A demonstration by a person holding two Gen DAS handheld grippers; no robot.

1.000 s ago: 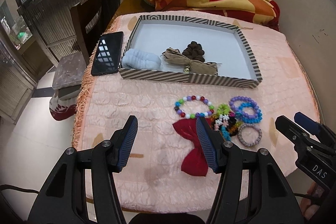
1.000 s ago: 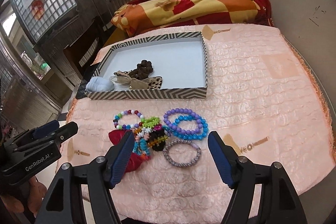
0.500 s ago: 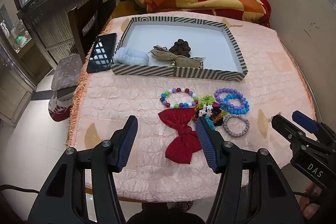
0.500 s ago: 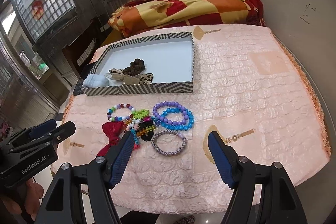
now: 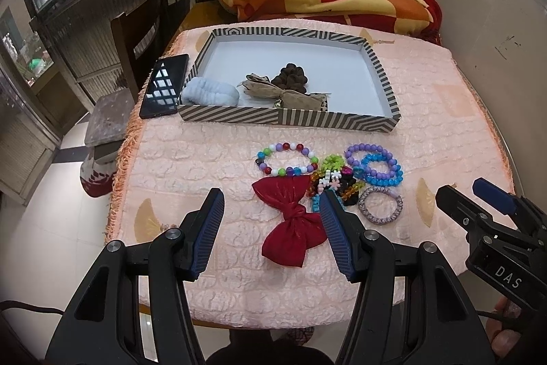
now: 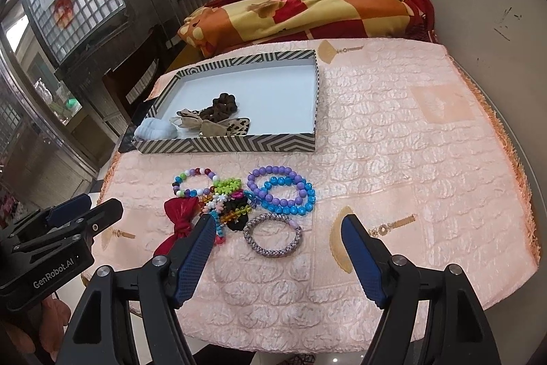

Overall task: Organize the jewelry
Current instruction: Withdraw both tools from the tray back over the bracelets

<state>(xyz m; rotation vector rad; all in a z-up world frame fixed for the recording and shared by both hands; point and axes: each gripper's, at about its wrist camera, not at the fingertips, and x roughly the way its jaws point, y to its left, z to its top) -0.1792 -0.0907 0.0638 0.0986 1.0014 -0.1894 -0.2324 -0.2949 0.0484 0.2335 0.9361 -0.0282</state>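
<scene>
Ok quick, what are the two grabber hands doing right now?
Left gripper: open, holding nothing.
Right gripper: open, holding nothing.

"DAS" on right gripper (image 5: 492, 204) body, lower right; "GenRobot.AI" on left gripper (image 6: 85, 211) body, lower left

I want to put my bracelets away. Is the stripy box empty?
Not empty. The striped box already holds a light blue scrunchie, a tan bow and a dark brown scrunchie; most of its floor is bare.
</scene>
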